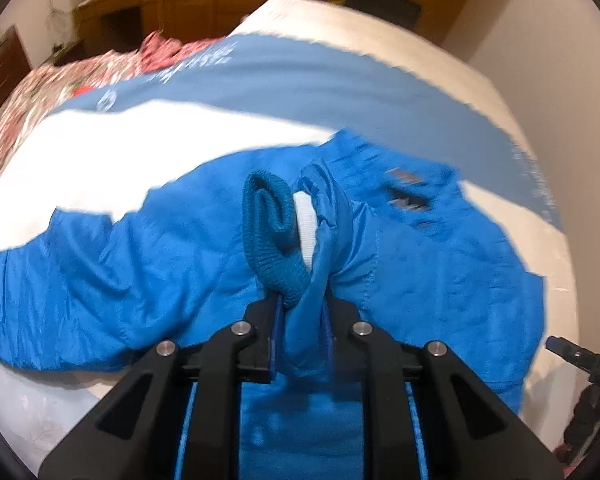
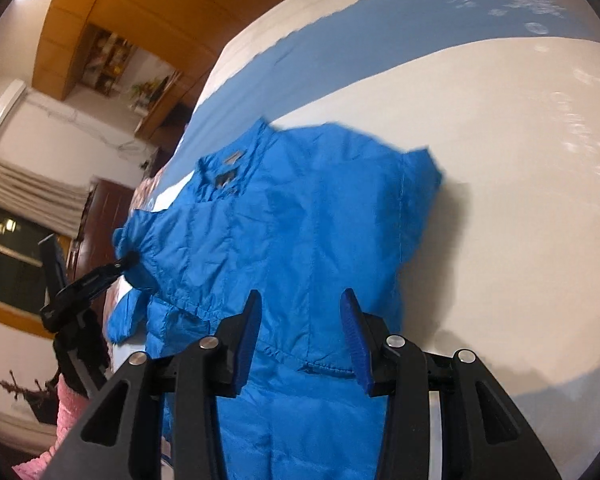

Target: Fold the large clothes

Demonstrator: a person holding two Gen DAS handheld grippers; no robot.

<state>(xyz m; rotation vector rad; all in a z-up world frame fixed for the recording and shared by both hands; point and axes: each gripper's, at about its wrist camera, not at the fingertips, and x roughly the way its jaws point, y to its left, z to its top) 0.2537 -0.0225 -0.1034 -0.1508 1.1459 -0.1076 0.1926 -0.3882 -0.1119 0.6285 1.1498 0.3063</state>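
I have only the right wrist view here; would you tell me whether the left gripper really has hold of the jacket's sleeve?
Observer: Yes. The left gripper is shut on the sleeve, with the fabric bunched between its fingers.
Operator: Thank you. Is the end of the sleeve lying flat?
Observer: No. The knitted cuff curls up in a loop just past the fingertips.
Operator: And what lies beyond the jacket on that side?
Observer: A red floral cover lies on the far left part of the bed.
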